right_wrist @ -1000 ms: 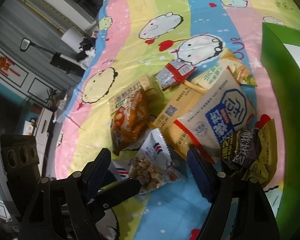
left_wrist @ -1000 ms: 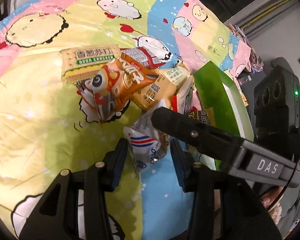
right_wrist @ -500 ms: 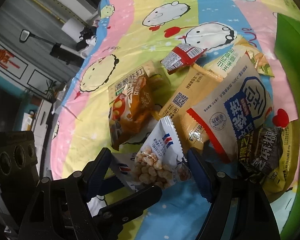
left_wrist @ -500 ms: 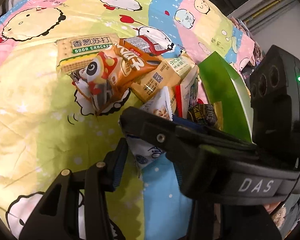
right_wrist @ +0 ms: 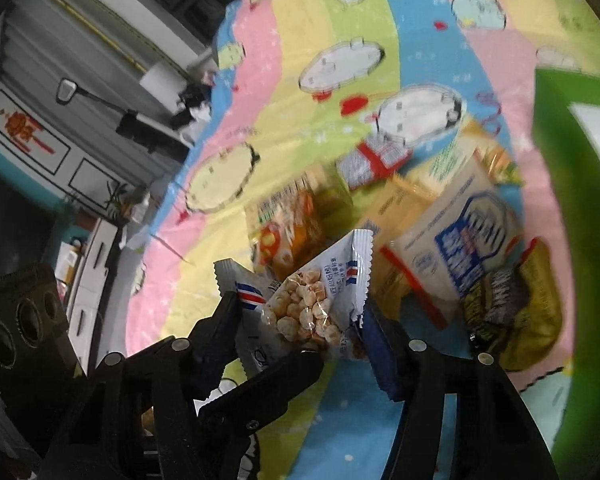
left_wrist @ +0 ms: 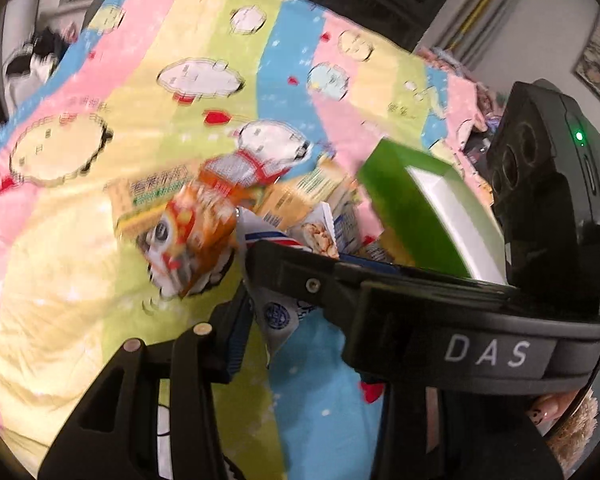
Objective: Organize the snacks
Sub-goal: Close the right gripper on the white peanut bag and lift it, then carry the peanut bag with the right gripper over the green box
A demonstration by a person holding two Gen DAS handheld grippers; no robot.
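Right gripper (right_wrist: 300,328) just closing onto nut packet (right_wrist: 316,300), also pinched by left gripper (left_wrist: 284,320); lifted beside snack pile (right_wrist: 420,220), green box (right_wrist: 572,200) at right, open bedspread (left_wrist: 60,280) left.

Grey wall (right_wrist: 40,52), white drawers (right_wrist: 96,264), pastel cartoon bedspread (left_wrist: 100,92)

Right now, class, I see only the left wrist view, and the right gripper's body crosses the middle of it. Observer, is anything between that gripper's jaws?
Observer: Yes. The right wrist view shows the peanut packet between the jaws of the right gripper, which have just been closing. Both pads seem to touch its edges.
Operator: What lies closest to the green box on my hidden side?
Observer: A black-and-yellow packet lies flat on the bedspread, right beside the green box.
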